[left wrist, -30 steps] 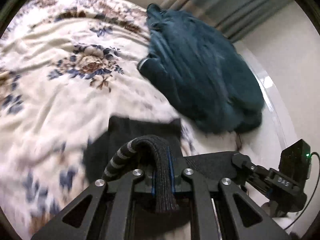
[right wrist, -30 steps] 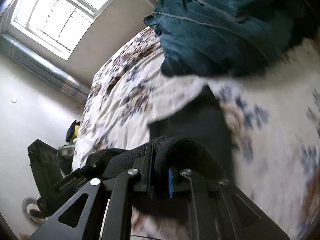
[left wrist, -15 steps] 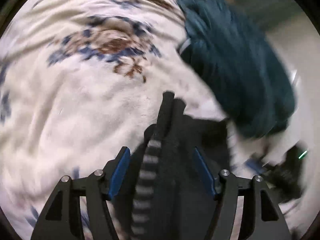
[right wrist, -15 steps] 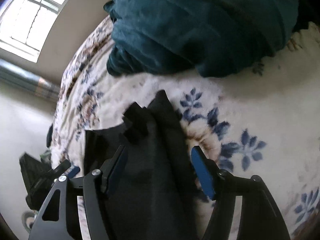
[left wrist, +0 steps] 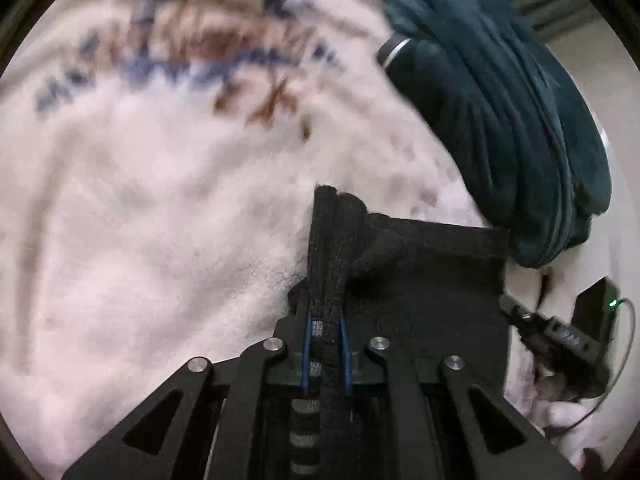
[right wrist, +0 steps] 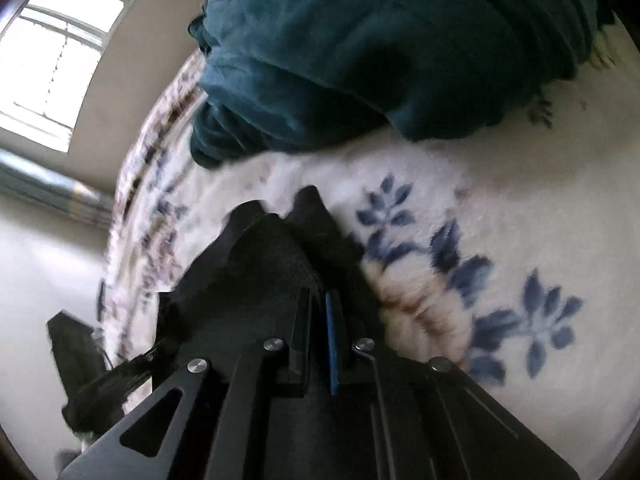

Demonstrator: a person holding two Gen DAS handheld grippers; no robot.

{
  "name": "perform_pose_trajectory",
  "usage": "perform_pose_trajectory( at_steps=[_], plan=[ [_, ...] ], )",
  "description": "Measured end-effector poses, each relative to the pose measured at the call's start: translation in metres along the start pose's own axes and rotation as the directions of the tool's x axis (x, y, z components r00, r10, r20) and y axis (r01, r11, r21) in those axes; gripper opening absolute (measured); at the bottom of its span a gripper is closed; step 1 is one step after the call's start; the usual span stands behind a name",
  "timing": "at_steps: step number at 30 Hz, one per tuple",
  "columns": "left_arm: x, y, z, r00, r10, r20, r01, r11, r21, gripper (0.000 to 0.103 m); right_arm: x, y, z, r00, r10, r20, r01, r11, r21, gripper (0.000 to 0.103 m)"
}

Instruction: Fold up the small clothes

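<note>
A small black garment (left wrist: 432, 280) lies on the floral bedspread (left wrist: 160, 220). In the left wrist view my left gripper (left wrist: 326, 320) is closing its jaws on a bunched edge of it, a black band with grey stripes, and the pads press on the cloth. In the right wrist view my right gripper (right wrist: 320, 304) is closing too, pinching another fold of the black garment (right wrist: 260, 264) low over the bedspread (right wrist: 500, 200). The two grippers hold opposite sides, and the right gripper (left wrist: 560, 336) shows at the left wrist view's right edge.
A heap of dark teal clothing (left wrist: 500, 120) lies just beyond the black garment, also seen as the teal heap (right wrist: 380, 52). A window (right wrist: 52, 60) and a striped curtain (right wrist: 40, 192) stand past the bed's far side.
Both grippers came down to the bed with the garment, opened over it half a second ago, and have now closed on its folds again. The garment now rests on the bedspread.
</note>
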State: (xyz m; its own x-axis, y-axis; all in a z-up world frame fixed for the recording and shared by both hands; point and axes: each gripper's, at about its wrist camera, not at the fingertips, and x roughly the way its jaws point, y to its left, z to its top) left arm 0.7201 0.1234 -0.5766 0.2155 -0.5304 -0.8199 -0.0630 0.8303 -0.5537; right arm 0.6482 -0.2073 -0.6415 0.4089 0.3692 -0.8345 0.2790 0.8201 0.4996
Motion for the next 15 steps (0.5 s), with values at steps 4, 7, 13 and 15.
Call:
perform_pose_trajectory(
  at_steps=[4,7,13,15],
  plan=[
    [-0.023,0.000,0.000,0.997,-0.074,0.026,0.076,0.994,-0.079,0.028,0.011,0.006,0.009,0.996,-0.023,-0.092,0.020,0.999,-0.032,0.010],
    [-0.045,-0.016,-0.018,0.998,-0.043,0.049,0.044,0.999,-0.027,0.033,-0.001,0.002,0.010,0.989,0.068,-0.133,-0.069,0.998,-0.002,0.034],
    [-0.039,-0.036,-0.056,0.982,0.136,0.133,-0.153,0.979,0.132,0.007,0.008,-0.013,-0.021,0.961,0.155,-0.228,-0.150,0.988,0.043,0.019],
    [-0.056,-0.030,-0.056,0.971,0.123,0.204,-0.147,0.984,0.105,0.007,0.000,-0.025,-0.026,0.971,0.180,-0.157,-0.171,0.983,0.069,0.007]
  ],
)
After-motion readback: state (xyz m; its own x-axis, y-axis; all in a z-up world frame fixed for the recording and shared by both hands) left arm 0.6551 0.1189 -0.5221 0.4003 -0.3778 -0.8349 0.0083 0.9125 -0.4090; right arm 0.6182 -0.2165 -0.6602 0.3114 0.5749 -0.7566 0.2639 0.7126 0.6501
